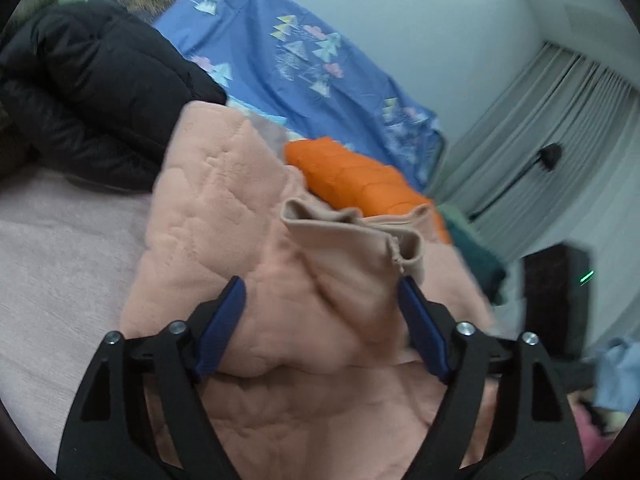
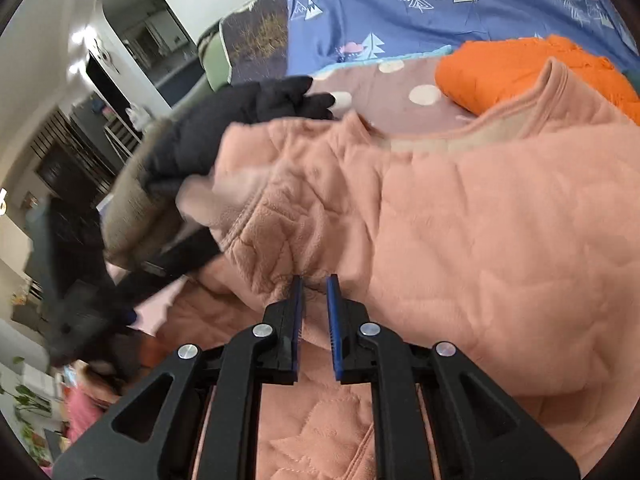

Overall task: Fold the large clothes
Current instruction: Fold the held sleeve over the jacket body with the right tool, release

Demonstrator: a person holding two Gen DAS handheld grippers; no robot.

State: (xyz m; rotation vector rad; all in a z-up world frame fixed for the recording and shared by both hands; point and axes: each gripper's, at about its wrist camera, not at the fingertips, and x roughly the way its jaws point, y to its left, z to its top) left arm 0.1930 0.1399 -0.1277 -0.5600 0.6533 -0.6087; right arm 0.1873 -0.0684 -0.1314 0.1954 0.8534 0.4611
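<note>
On the pale pink bedspread [image 1: 60,248] lies the peach-pink quilted fleece garment [image 1: 224,208], bunched and only partly folded: a ribbed beige cuff [image 1: 344,232] sits doubled over its middle in the left wrist view, while the right wrist view shows its neckline at the far right and loose folds nearer. The left gripper [image 1: 322,320] has its blue pads spread wide over the fleece, gripping nothing. The right gripper [image 2: 316,312] is nearly closed, pinching a fold of the same garment. A black puffer jacket [image 1: 96,92] lies at the far left and an orange quilted garment [image 1: 360,180] beyond, so I judge the fold about midway, with squaring and flattening left and other clothes waiting.
</note>
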